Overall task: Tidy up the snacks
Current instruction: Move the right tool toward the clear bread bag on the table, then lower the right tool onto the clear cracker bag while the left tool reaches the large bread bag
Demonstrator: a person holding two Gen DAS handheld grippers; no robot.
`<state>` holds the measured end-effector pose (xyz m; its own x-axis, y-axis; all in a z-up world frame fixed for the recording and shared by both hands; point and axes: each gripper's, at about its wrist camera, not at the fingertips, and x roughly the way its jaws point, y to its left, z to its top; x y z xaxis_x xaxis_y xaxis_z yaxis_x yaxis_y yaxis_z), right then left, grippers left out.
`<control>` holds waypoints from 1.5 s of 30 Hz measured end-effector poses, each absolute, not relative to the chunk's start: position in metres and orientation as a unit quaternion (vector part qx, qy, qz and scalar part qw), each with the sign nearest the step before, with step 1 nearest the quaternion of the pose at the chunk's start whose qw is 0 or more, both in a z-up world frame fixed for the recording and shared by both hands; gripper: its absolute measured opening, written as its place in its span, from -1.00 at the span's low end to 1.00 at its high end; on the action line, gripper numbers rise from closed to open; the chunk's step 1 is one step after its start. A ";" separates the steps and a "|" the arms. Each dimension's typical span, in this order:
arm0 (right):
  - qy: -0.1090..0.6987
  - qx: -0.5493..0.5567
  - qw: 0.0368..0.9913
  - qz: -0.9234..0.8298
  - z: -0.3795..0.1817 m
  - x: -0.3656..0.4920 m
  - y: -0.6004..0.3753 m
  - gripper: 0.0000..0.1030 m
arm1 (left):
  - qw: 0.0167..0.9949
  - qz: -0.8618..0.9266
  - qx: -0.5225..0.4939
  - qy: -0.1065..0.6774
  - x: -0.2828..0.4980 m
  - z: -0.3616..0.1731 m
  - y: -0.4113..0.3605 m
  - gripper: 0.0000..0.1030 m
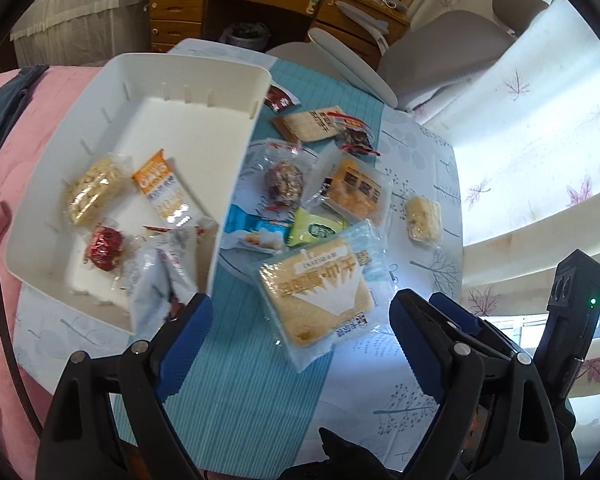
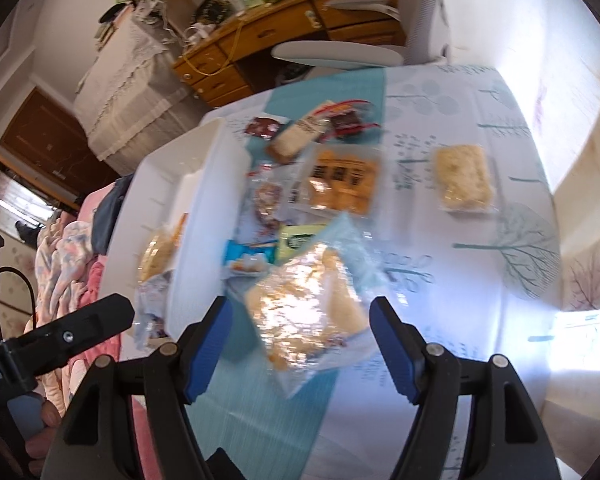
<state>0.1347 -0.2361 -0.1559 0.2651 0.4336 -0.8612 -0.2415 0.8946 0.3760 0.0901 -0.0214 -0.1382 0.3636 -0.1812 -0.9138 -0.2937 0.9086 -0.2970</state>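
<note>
Bright daylight from beyond the right edge of the leaf-printed, teal-striped counter point(image 1: 412, 400), blown out white there. Sharp in the left wrist view; smeared with motion blur and glare on the clear-wrapped bread packet point(image 2: 304, 312) in the right. Strong fisheye bending, black corners.

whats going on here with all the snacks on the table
A person is sorting packaged snacks into a white bin with two hand-held grippers. A few packets already lie in the bin, among them an orange oats packet. Most are on the table beside it. Both the left hand-held gripper and the right hand-held gripper are open and empty, with the large bread packet just ahead of them.
</note>
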 end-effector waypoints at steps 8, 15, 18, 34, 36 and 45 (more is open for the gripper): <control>0.582 0.104 0.791 0.161 -0.178 0.156 -0.272 0.53 | 0.781 0.017 -0.187 0.596 0.111 -0.164 -0.048 0.73; 0.579 0.115 0.798 0.117 -0.197 0.186 -0.301 0.53 | 0.754 0.000 -0.142 0.641 0.131 -0.200 -0.068 0.81; 0.577 0.118 0.801 0.108 -0.205 0.197 -0.310 0.53 | 0.742 -0.015 -0.122 0.659 0.141 -0.214 -0.078 0.88; 0.531 0.075 0.840 0.081 -0.236 0.252 -0.316 0.53 | 0.687 -0.044 -0.027 0.725 0.186 -0.282 -0.111 0.99; 0.531 0.060 0.842 0.079 -0.239 0.257 -0.314 0.53 | 0.686 -0.047 -0.022 0.725 0.192 -0.285 -0.112 1.00; 0.542 0.024 0.836 0.077 -0.250 0.267 -0.305 0.52 | 0.686 -0.047 0.016 0.726 0.209 -0.293 -0.114 1.00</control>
